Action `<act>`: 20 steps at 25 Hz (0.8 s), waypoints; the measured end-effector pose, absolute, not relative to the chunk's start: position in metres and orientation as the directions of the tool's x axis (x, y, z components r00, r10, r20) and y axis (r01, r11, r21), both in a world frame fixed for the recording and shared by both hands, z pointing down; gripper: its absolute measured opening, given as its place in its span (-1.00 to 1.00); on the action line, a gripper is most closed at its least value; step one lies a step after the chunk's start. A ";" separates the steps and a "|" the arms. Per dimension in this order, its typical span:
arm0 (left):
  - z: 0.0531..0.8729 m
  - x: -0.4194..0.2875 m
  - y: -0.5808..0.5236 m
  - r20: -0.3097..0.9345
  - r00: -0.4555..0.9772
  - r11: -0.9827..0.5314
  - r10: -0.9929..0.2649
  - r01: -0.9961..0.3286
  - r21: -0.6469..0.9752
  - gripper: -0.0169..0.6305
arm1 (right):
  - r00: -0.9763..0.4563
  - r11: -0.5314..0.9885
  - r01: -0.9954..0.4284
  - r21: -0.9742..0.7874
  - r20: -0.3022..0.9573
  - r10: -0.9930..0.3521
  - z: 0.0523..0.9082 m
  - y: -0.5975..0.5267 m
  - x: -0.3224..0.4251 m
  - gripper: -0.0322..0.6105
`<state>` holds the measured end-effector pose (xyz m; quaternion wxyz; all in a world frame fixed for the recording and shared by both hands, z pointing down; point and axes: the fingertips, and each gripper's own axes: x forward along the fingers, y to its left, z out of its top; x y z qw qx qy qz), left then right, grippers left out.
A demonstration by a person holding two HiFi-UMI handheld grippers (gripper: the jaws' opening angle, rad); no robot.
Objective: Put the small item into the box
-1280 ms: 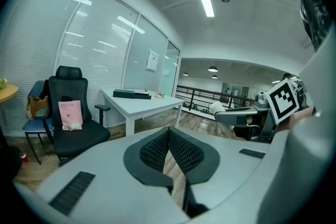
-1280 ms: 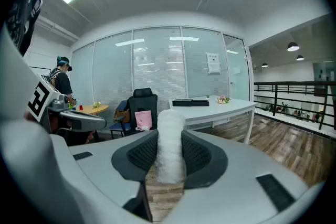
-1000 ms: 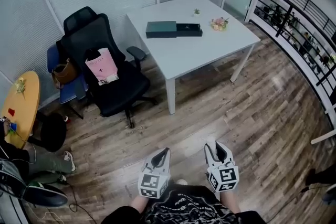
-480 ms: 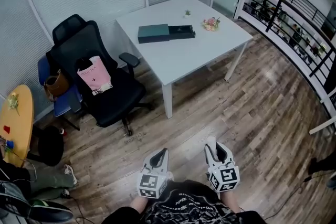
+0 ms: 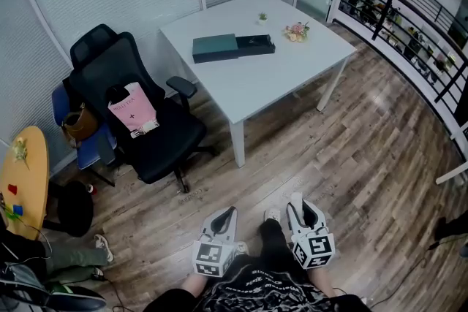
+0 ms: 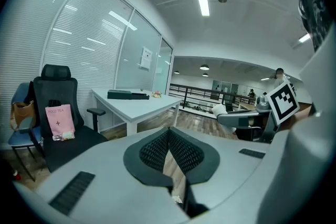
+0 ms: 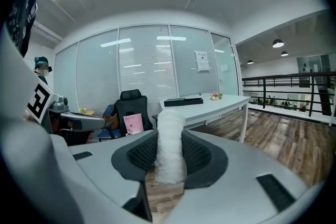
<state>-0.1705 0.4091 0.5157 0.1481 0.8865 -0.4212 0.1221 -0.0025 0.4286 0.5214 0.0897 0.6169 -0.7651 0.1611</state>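
Observation:
A dark green box lies on the white table across the room, its black inner tray slid out to the right. It also appears far off in both gripper views, as the box and the box. My right gripper is shut on a small white fluffy roll, which stands upright between the pads, its tip the white roll. My left gripper hangs beside it with its pads together and nothing between them. Both are held low over the wooden floor, well short of the table.
A black office chair with a pink bag stands left of the table. Small flowers and a tiny plant sit on the table. A yellow round table and a seated person's legs are at left; a railing runs at right.
The view has shifted slightly and my leg and shoe now show between the grippers. Both grippers keep their place and grip.

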 end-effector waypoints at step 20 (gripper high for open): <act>0.510 -0.080 0.256 0.339 0.468 -0.446 -0.816 -0.883 0.147 -0.90 | -0.391 0.382 -0.919 -0.093 0.315 -0.865 0.519 0.236 0.084 -0.46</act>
